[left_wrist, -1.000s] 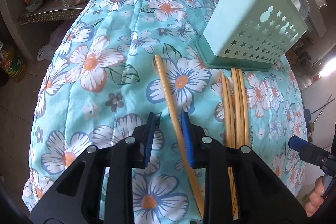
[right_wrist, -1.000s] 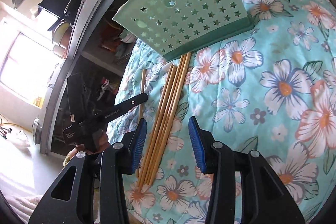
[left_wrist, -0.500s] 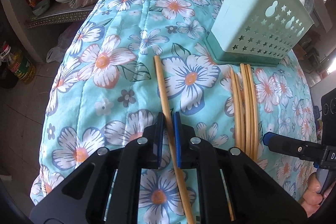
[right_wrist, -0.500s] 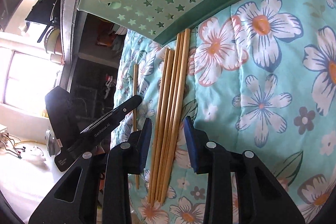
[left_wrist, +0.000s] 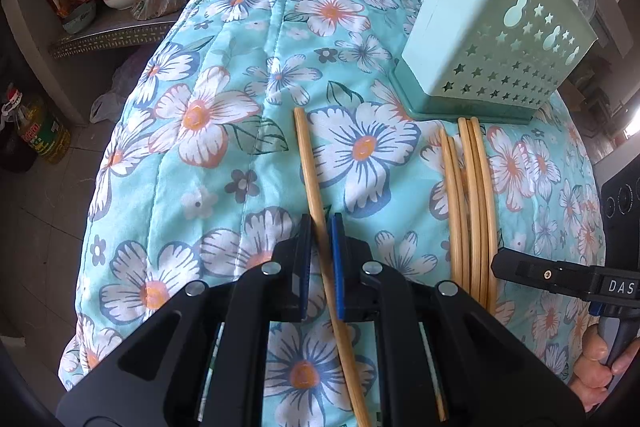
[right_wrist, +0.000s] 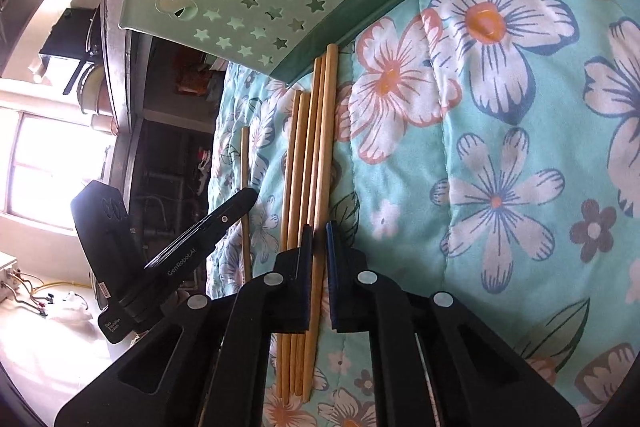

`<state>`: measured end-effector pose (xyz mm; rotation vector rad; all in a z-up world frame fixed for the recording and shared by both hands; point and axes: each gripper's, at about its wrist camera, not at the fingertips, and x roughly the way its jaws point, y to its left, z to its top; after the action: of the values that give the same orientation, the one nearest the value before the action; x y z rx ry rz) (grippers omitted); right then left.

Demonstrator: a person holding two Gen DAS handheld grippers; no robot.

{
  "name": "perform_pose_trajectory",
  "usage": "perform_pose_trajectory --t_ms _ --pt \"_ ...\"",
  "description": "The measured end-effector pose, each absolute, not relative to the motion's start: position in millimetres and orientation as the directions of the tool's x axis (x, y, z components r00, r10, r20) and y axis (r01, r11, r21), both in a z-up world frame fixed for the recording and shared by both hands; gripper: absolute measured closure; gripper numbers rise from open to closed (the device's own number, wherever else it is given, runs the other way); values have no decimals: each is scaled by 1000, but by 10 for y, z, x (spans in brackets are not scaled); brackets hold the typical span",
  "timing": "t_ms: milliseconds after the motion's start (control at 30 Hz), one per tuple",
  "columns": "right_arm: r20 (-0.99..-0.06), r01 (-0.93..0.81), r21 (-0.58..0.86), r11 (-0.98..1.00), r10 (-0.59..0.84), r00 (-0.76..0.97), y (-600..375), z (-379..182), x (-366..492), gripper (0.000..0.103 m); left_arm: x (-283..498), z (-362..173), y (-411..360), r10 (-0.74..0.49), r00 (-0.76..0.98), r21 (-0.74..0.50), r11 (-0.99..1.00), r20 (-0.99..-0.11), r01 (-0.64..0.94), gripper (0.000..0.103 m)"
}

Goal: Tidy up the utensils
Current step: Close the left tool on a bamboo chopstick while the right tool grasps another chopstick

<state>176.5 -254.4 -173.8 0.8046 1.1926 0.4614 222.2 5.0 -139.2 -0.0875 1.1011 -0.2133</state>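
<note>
Your left hand-held gripper [left_wrist: 320, 259] is clenched on the lone chopstick [left_wrist: 306, 163], which lies on the floral quilt [left_wrist: 200, 155] apart from the bundle of chopsticks [left_wrist: 470, 187]. Your right hand-held gripper [right_wrist: 319, 259] is clamped on the outermost chopstick [right_wrist: 324, 147] of that bundle, whose tips lie at the base of the green utensil holder [left_wrist: 492, 55]. Lift each stick straight up, keeping it level so the neighbours don't drag along. Tip the ends downward before lowering them into the holder's open top.
</note>
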Motion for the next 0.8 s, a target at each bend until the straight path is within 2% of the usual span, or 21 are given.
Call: perform_pose_trajectory --t_ms 433,667,700,800 --pt "-658 120 745 657 692 297 -3092 -1574 1500 96 2225 -1399 55 -218 431 -179 975 -876 128 94" --pt "-737 109 662 742 617 275 -3262 -1536 1389 95 2253 -1427 183 -310 405 -279 951 -860 135 94" --pt "-751 94 641 761 598 279 -3260 -1501 1396 94 2263 -1427 190 -323 397 -292 946 -859 138 93" --pt "-771 59 602 797 560 303 -3224 -1381 1454 75 2303 -1428 223 -352 378 -323 936 -856 139 92"
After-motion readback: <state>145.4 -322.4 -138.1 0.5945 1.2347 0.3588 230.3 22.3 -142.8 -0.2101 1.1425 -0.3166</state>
